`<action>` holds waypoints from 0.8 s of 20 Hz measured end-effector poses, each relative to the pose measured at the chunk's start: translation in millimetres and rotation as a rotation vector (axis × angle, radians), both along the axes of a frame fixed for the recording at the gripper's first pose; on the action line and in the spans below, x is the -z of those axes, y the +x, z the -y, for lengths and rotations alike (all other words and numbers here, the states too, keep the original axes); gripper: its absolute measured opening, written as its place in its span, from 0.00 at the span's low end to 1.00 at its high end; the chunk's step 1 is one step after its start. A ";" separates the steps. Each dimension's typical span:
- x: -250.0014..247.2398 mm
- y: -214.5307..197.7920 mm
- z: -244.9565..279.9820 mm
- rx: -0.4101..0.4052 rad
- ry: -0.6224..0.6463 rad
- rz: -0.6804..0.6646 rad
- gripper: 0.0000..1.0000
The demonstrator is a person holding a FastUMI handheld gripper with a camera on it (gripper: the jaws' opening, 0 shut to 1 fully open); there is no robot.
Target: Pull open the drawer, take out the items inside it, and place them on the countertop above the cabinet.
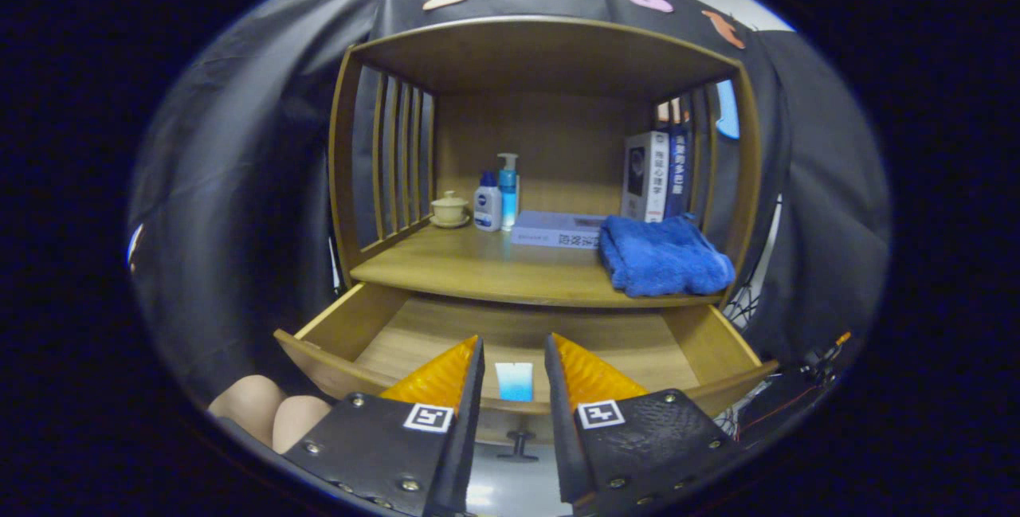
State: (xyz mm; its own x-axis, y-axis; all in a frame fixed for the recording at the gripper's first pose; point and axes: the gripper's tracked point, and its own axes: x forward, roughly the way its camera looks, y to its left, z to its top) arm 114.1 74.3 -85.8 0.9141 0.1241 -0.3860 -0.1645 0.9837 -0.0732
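In the gripper view, the gripper (pixel 514 354) is held in front of a wooden cabinet (pixel 344 182), and its two fingers are spread apart with nothing between the pads; they touch no object. The drawer (pixel 335 326) under the countertop is pulled open toward the camera, and its knob (pixel 518 444) is visible below the front board, between the two fingers. Inside the drawer, seen through the gap between the fingers, lies a small light blue item (pixel 514 381) near the front wall; it is too small to tell what it is. The rest of the drawer floor that I can see is bare wood. The countertop (pixel 478 266) above the drawer already carries several things. At the back left there is a small lidded cup on a saucer (pixel 449 209), then a white and blue bottle (pixel 487 202) and, just beside it, a taller blue pump bottle (pixel 508 186). A flat book (pixel 556 229) lies in the middle, close to the back wall. On the right a folded blue towel (pixel 661 256) takes the front corner and reaches the edge of the countertop, and behind it some upright books (pixel 657 174) lean against the slatted side. The free area of the countertop is in the front left and middle. At the lower left, beside the left finger, a part of a person's knees (pixel 267 409) is visible.
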 end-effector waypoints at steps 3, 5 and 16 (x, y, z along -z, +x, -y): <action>10.6 29.1 -6.9 -0.013 0.011 -0.069 0.43; 23.2 43.0 -7.4 -0.015 0.004 -0.136 0.43; 114.3 64.5 2.0 -0.035 -0.153 -0.532 0.50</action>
